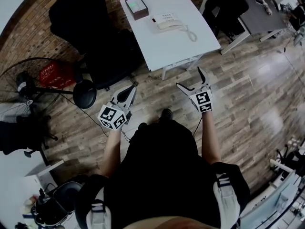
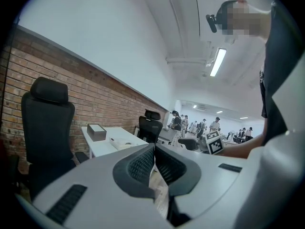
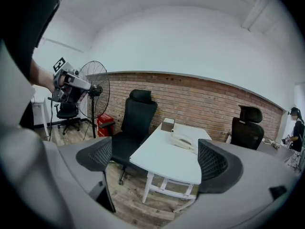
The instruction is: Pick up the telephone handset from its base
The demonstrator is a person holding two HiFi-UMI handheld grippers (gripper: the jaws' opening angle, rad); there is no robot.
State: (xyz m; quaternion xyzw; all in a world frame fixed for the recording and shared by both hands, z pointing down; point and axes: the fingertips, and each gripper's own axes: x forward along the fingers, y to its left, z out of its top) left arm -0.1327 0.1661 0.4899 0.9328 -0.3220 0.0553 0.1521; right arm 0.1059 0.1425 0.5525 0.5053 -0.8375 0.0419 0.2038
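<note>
On the table's far end, at 11 o'clock from the nearer, wide-open, empty right gripper, the handset lies crosswise on its base, well apart; the left gripper is closed, empty.

Open-plan office, white desk, black swivel chairs, brick wall, desk telephone
</note>
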